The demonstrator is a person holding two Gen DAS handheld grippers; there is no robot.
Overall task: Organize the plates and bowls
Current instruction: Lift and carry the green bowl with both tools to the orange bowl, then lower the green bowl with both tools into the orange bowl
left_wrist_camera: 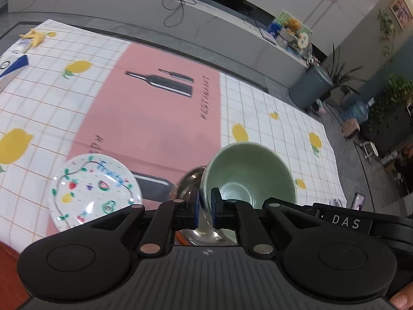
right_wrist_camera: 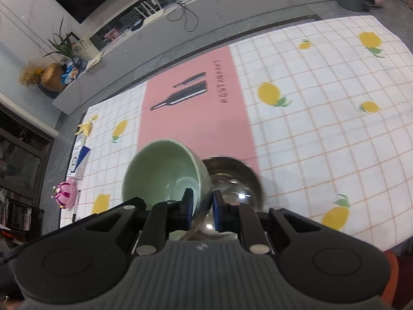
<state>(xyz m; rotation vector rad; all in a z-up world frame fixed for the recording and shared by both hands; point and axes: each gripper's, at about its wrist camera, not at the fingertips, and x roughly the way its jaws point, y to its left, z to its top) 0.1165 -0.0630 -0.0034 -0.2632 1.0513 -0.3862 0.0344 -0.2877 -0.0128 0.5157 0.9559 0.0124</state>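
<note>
Two bowls (left_wrist_camera: 250,173) (right_wrist_camera: 232,178), one plate (left_wrist_camera: 95,191)

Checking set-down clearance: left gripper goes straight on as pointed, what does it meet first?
Likely the pink bottle-print placemat, bare there, with the shiny steel bowl it holds touching down first; the fruit-painted white plate sits left of that line.

"Fruity" on the plate (left_wrist_camera: 96,193), "DAS" on the gripper body (left_wrist_camera: 346,223) (mat lettering blurred)
</note>
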